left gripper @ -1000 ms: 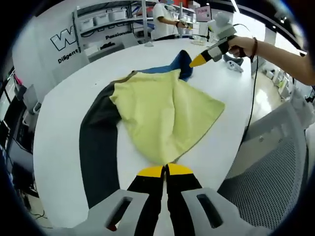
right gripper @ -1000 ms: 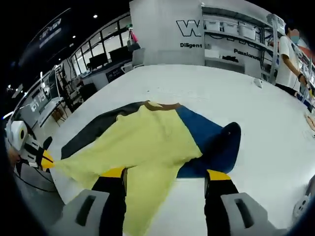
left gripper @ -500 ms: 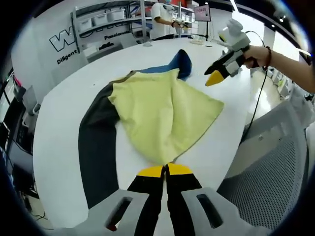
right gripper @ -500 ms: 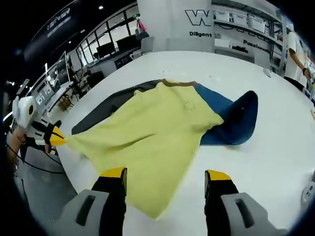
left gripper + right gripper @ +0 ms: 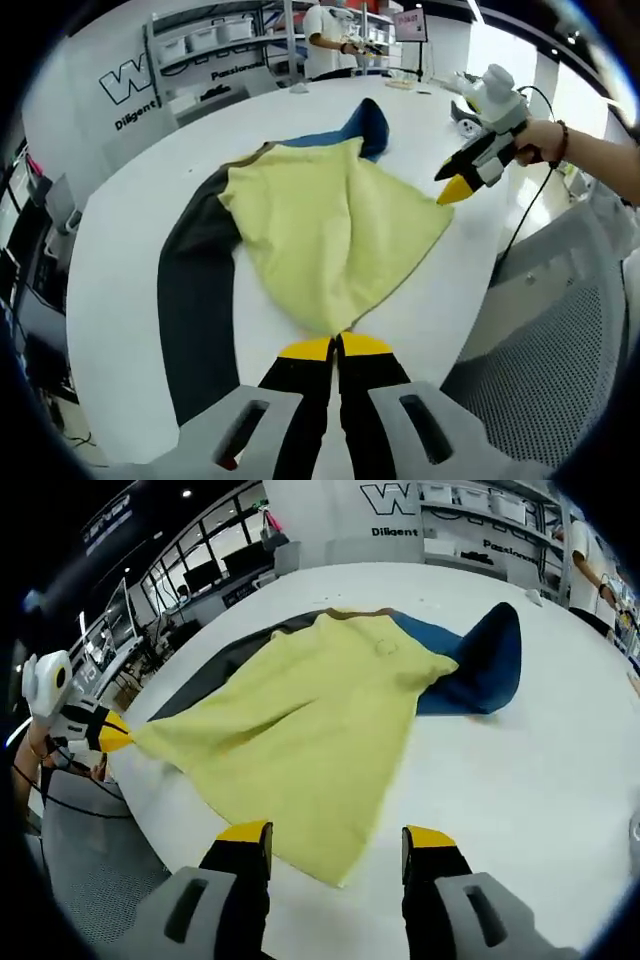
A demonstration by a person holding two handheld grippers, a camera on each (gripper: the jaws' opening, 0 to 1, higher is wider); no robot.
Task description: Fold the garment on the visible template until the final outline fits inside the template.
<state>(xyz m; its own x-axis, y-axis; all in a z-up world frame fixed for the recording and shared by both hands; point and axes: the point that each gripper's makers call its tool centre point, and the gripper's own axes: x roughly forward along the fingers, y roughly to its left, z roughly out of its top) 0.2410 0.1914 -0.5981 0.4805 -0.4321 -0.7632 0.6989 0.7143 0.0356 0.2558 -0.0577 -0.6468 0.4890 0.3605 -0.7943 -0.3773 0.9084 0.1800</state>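
Lying on the white surface (image 5: 130,220) is one garment (image 5: 330,230), its yellow panel spread on top, with one blue sleeve and one dark grey strip beside it. Two tools work here. The left tool (image 5: 335,347) is clenched on a yellow corner of the garment at the surface's edge. The right tool (image 5: 335,836) hovers with its jaws spread apart over the yellow hem, grasping nothing. The left gripper view adds a person (image 5: 325,35) standing by shelves; the right gripper view shows dark monitors (image 5: 215,575).
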